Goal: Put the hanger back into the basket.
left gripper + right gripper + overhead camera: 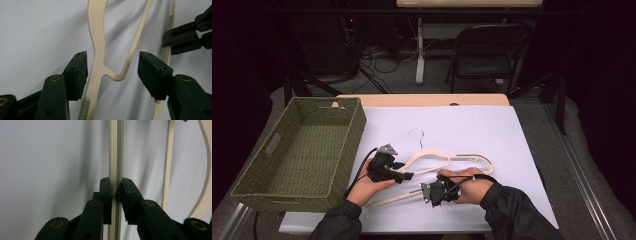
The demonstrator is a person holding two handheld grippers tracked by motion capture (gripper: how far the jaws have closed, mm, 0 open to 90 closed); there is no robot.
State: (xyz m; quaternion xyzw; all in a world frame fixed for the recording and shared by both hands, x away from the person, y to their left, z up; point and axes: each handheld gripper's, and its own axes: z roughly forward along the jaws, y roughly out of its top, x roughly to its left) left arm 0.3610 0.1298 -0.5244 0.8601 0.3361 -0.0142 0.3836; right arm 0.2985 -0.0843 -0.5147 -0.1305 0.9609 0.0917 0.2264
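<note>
A: From the high view?
B: The hanger [447, 161] lies on the white table [512, 135]; the basket [302, 150] looks empty.

A: Left gripper view?
B: The left gripper [112, 68] straddles the hanger's shoulder, jaws apart, not gripping.

A: Right gripper view?
B: The right gripper [116, 187] pinches the notched bar [115, 150]. Lifting and binning probably remain.

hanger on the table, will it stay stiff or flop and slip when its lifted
The hanger looks like thin moulded plastic, so probably light and stiff, flexing slightly. The right gripper clamps its ridged bar, which should resist slipping. The left gripper is open around the arm, so lifting now may tilt it.
</note>
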